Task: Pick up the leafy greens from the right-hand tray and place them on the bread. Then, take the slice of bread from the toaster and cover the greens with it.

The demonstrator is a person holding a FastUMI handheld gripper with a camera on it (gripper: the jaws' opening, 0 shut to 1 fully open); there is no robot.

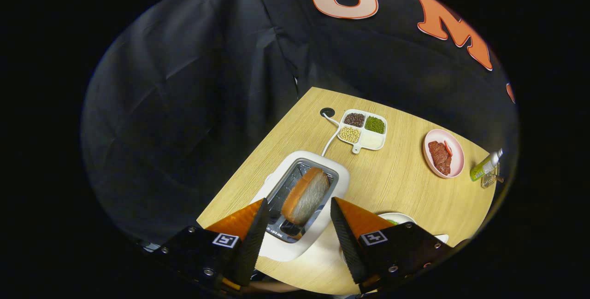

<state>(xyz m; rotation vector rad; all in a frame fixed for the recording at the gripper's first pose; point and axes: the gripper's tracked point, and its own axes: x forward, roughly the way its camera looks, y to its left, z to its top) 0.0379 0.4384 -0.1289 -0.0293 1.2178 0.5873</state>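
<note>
Claw: the claw (297, 218) is released, its two fingers (252, 239) stand wide apart and press on nothing.
Slice of bread: the slice of bread (305, 196) stands tilted in the slot of the toaster, with a brown crust along its 9 o'clock edge; it sits between the two fingertips and a little beyond them, apart from both.
Toaster: the white toaster (295, 248) lies on the bench just ahead of the fingers; its white cord (330, 140) runs toward 12 o'clock to a round dark hole (327, 112) in the bench.
Divided tray: a white divided tray (362, 130) is at 1 o'clock from the toaster, with dark brown, green, pale yellow and white fillings in four compartments.
Pink plate: a pink plate (444, 153) with a piece of red meat lies at 3 o'clock from the divided tray, well apart.
Bottle: a green bottle (485, 165) lies near the pink plate, at the edge of the bench.
White plate: the rim of a white plate (400, 216) shows just behind the right finger, with a bit of green on it; what it holds I cannot tell.
Bench: the wooden bench (392, 184) carries all these things.
</note>
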